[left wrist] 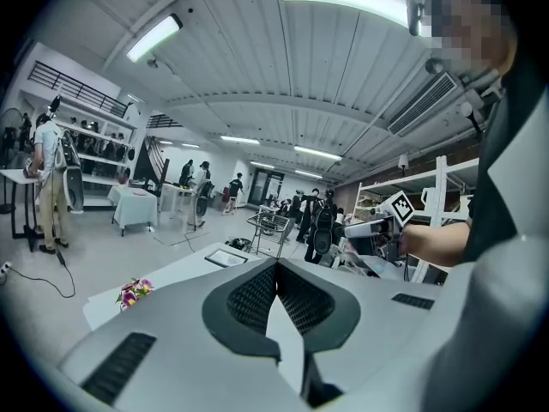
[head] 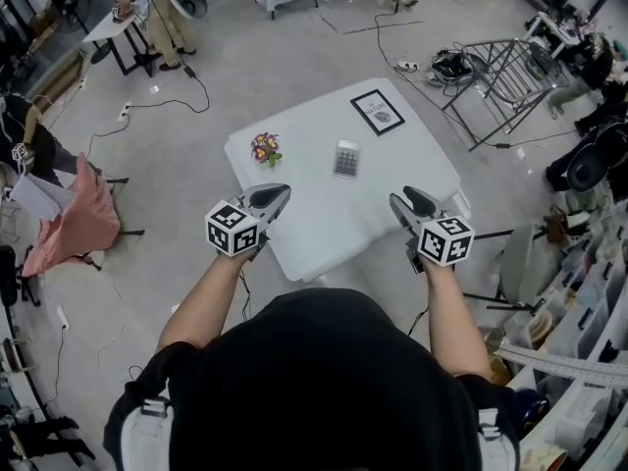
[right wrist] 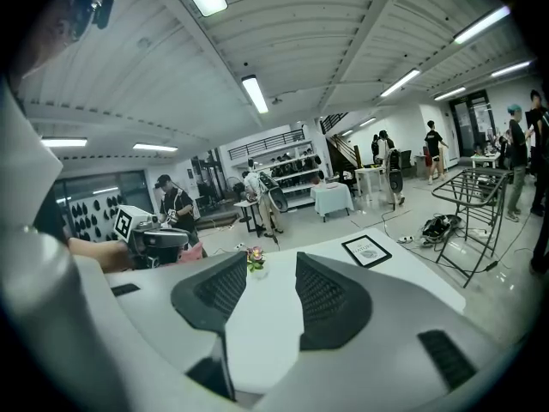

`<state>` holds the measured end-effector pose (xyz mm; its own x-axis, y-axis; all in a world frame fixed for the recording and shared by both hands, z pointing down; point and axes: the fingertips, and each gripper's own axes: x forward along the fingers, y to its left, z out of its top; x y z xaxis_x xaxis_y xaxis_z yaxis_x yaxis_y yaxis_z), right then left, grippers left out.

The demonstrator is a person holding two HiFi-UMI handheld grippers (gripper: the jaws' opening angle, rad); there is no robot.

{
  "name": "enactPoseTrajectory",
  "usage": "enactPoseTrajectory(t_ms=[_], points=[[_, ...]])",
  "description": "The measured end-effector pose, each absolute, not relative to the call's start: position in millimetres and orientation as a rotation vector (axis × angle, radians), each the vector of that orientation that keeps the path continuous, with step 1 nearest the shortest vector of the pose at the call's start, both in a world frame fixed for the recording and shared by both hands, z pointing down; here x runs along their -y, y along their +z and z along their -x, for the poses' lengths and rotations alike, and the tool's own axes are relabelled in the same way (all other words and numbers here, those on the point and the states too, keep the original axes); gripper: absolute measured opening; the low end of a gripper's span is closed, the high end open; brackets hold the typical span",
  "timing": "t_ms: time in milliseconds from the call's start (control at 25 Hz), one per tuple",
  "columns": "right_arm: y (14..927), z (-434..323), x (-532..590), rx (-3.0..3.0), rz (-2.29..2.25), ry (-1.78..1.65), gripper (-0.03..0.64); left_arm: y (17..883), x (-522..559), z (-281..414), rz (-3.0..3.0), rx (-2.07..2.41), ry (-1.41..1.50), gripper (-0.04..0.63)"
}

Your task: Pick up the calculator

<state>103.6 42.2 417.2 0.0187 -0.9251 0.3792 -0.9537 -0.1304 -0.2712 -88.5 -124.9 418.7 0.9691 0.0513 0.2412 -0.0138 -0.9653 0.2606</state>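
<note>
Presumably light, rigid, flat calculator (head: 346, 158): grip across long edges. Right gripper (head: 402, 200) parted, empty; left gripper (head: 278, 193) closed, empty.

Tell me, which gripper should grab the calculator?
Right, probably. The right gripper has jaws apart and empty; the left gripper is shut. Both hover about equally near the calculator.

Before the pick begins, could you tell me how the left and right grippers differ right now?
The left gripper has its jaws meeting at the tips; the right gripper has them apart, only bare table between. The left gripper hangs on the side with the flowers, the right gripper on the opposite side. Both are empty, short of the calculator.
</note>
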Motion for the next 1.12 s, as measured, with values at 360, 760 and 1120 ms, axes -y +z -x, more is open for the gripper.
enactPoseTrajectory(t_ms=[360,760,1120], points=[[418.9,-98.4,-34.9,2.013,-2.191,0.747,0.186,423.4,136.2,90.9,-2.843,-0.037,0.349,0.018],[421.1,-109.3,-26.5,2.020,-2.202,0.755,0.186,422.9,143.0,81.7,-2.853,-0.054,0.351,0.018],[425.1,-129.1,4.5,2.070,-2.163,0.759,0.186,422.6,160.8,65.0,-2.856,-0.013,0.354,0.018]])
